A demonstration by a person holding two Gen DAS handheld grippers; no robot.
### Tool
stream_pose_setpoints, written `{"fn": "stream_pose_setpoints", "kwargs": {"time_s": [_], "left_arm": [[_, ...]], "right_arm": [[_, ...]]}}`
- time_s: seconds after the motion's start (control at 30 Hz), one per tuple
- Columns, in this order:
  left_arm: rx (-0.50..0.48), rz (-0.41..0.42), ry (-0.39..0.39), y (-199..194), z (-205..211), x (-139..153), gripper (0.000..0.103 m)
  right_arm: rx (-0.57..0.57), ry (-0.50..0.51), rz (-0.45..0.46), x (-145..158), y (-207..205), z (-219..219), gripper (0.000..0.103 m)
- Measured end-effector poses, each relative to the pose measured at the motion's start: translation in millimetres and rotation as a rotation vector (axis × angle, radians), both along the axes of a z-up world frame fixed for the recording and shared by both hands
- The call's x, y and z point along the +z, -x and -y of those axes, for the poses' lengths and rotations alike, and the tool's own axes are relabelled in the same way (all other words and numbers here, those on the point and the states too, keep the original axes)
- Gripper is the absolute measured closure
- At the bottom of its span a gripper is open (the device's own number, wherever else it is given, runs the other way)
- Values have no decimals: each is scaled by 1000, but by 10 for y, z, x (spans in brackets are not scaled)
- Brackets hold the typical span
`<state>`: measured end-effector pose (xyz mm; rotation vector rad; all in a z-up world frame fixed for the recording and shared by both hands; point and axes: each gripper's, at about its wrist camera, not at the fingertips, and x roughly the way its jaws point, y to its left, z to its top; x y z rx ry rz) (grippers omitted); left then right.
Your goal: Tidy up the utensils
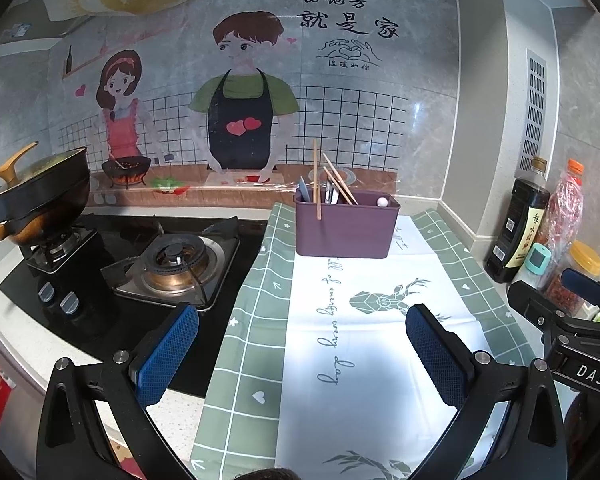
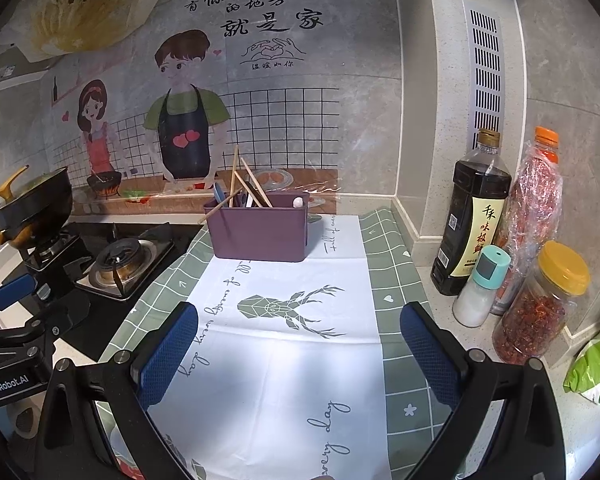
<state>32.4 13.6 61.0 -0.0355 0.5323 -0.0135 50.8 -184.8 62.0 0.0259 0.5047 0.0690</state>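
Note:
A purple utensil box (image 1: 345, 227) (image 2: 260, 229) stands at the far end of the green-and-white cloth (image 1: 364, 344) (image 2: 284, 360). Wooden chopsticks (image 1: 316, 178) (image 2: 234, 178) and other utensils stick up out of it, leaning at angles; a white knob shows at its right end. My left gripper (image 1: 302, 350) hovers open above the near part of the cloth, nothing between its blue pads. My right gripper (image 2: 298, 348) is also open and empty, beside it over the same cloth. Each gripper shows at the edge of the other's view.
A gas hob (image 1: 176, 264) (image 2: 120, 260) lies left of the cloth, with a lidded black pan (image 1: 40, 200) (image 2: 34, 208) on the far-left burner. Along the right wall stand a dark sauce bottle (image 2: 474, 220), a small salt shaker (image 2: 480, 284) and jars of red chilli (image 2: 540, 308).

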Motion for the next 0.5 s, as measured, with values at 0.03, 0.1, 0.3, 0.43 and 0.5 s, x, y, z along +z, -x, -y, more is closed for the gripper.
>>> {"fn": "stream_pose_setpoints", "kwargs": {"time_s": [0.03,0.1,0.3,0.43,0.5], "left_arm": [[-1,-1,0,-1,2,-1,0],[1,1,0,1,3,0,0],[9,5,0,1,-18,6,0],[9,6,0,-1,-34,7,0],[10,7,-3,-1,-32,6,0]], "right_arm": [[0,1,-1,-1,-3,-5,2],[1,2,-1,-8,-11,-8,2],[5,2,-1,-13,-21,-23,2],[7,2,-1,-17,-34,-34,2],[9,3,-3,-19,-38,-32,2]]}}
